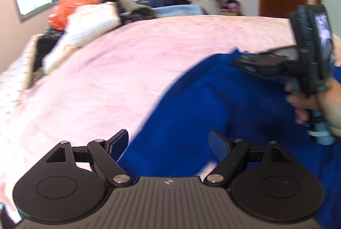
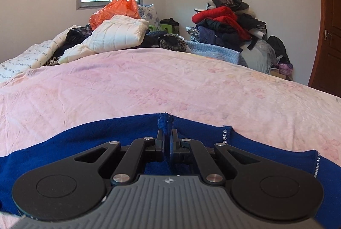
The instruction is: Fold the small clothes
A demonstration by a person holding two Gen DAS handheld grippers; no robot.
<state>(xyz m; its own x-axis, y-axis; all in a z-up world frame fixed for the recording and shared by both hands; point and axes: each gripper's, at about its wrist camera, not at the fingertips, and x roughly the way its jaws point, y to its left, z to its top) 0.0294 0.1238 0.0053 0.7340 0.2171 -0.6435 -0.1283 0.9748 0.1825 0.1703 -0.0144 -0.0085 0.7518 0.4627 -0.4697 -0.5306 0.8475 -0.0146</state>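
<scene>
A blue garment (image 1: pixel 208 101) lies spread on the pink bedspread (image 1: pixel 119 71), filling the lower right of the left wrist view. My left gripper (image 1: pixel 169 140) hangs open above its left edge, with nothing between its fingers. My right gripper (image 2: pixel 167 135) is shut on a pinched fold of the blue garment (image 2: pixel 89 139) at its far edge, and the cloth sticks up between the pads. In the left wrist view the right gripper (image 1: pixel 240 62) shows at the right, held by a person's hand (image 1: pixel 309 101), its tips on the garment's far edge.
Across the far side of the pink bedspread (image 2: pixel 149 83) lie a white quilted pillow (image 2: pixel 119 34), an orange plastic bag (image 2: pixel 117 9) and a heap of dark and red clothes (image 2: pixel 226 22). A wooden door (image 2: pixel 328 26) stands at the right.
</scene>
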